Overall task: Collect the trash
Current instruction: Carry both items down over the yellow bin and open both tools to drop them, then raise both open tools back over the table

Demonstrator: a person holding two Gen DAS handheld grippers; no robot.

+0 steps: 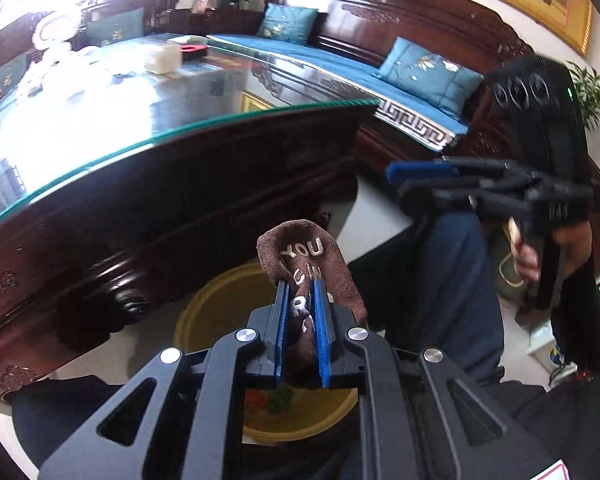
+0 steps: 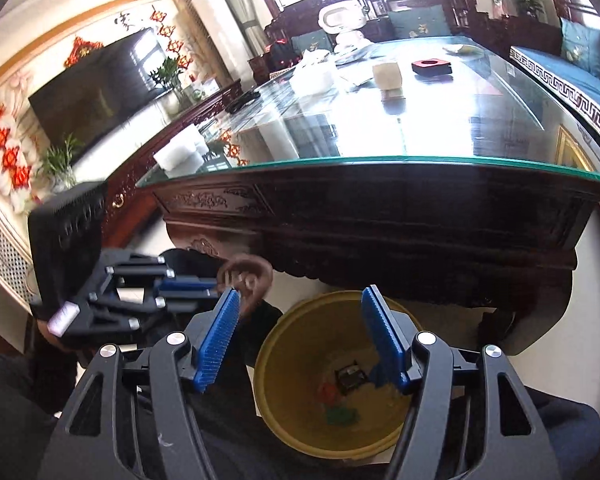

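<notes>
Jaws-wise, the left gripper (image 1: 300, 312) is clamping a brown cloth (image 1: 306, 264) just above the yellow bin (image 2: 300, 344), while the right gripper (image 2: 300, 336) is hanging released over it. Some scraps (image 2: 340, 396) are sitting inside already; white bits (image 2: 180, 154) are waiting on the table (image 2: 380, 164).

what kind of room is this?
Most likely a home living room: a carved wooden sofa with blue cushions, a flat TV on the wall, and a glass-topped wooden coffee table with a yellow bin beside it.
</notes>
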